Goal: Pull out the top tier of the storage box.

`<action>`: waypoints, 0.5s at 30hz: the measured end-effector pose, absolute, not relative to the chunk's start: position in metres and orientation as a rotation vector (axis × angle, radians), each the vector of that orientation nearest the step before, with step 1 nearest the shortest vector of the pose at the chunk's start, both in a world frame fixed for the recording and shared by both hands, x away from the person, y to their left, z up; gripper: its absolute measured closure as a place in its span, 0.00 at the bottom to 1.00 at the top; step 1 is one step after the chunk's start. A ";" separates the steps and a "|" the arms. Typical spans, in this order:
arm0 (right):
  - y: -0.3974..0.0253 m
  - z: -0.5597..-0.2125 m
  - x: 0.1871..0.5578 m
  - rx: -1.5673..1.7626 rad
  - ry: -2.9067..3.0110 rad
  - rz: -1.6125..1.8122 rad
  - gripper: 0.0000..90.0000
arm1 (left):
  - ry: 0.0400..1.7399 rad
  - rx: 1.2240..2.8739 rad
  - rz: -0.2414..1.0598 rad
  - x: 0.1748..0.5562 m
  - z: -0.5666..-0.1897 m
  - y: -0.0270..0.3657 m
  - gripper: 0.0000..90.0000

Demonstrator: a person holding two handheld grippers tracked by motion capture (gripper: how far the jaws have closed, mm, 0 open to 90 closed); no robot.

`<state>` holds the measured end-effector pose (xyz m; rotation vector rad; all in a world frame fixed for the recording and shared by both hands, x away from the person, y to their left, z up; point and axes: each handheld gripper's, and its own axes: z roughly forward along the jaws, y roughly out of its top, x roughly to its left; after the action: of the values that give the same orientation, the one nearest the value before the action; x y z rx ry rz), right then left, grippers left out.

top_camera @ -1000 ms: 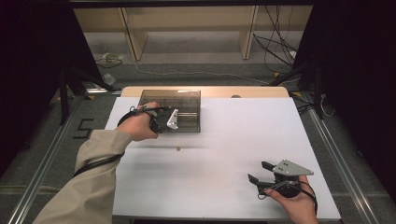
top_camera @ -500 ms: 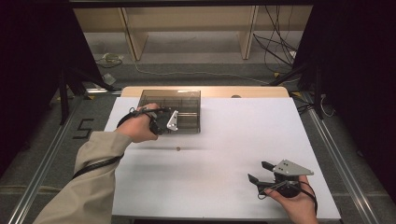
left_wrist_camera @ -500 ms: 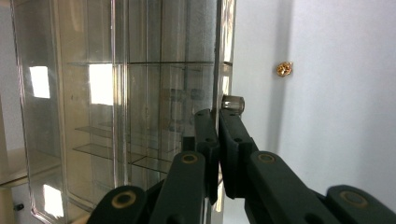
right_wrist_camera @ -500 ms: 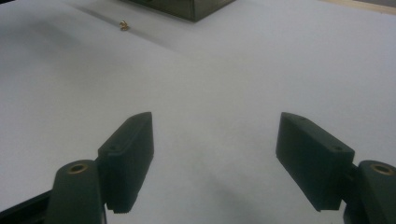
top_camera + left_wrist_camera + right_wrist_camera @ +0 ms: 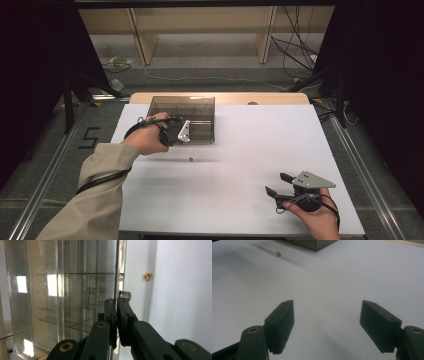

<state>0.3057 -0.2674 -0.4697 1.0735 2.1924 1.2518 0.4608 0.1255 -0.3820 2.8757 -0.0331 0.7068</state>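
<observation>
Where the left hand (image 5: 148, 141) meets the transparent compartment box (image 5: 192, 111) at the far left of the white table (image 5: 250, 150), the left gripper (image 5: 176, 134) sits against the box's near edge. From the left gripper view, its jaws are pressed together on the thin clear wall of the lid (image 5: 119, 270), just below a small clear knob (image 5: 124, 295) at the lid's edge. Thin clear dividers split the box interior into compartments; apart from reflections, the contents cannot be made out. A small brass-coloured part (image 5: 190, 160) lies on the table just in front of the box, apart from it and from both grippers; it also appears as a gold speck beside the lid in the left gripper view (image 5: 148, 276). Near the table's front right corner, the right hand (image 5: 315, 217) holds the right gripper (image 5: 279, 186) low over the bare surface, jaws spread wide with nothing between them, pointing toward the box and well apart from it.
</observation>
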 end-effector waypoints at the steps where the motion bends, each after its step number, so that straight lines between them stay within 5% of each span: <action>1: -0.267 -0.470 0.306 1.074 2.192 1.252 0.32 | -0.038 2.878 0.708 0.461 -0.382 0.125 0.96; 15: -0.268 -0.470 0.306 1.074 2.192 1.253 0.32 | -0.034 2.873 0.701 0.456 -0.383 0.126 0.96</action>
<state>0.3057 -0.2676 -0.4696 1.0738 2.1917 1.2526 0.4561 0.1262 -0.3828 2.8731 -0.0345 0.7013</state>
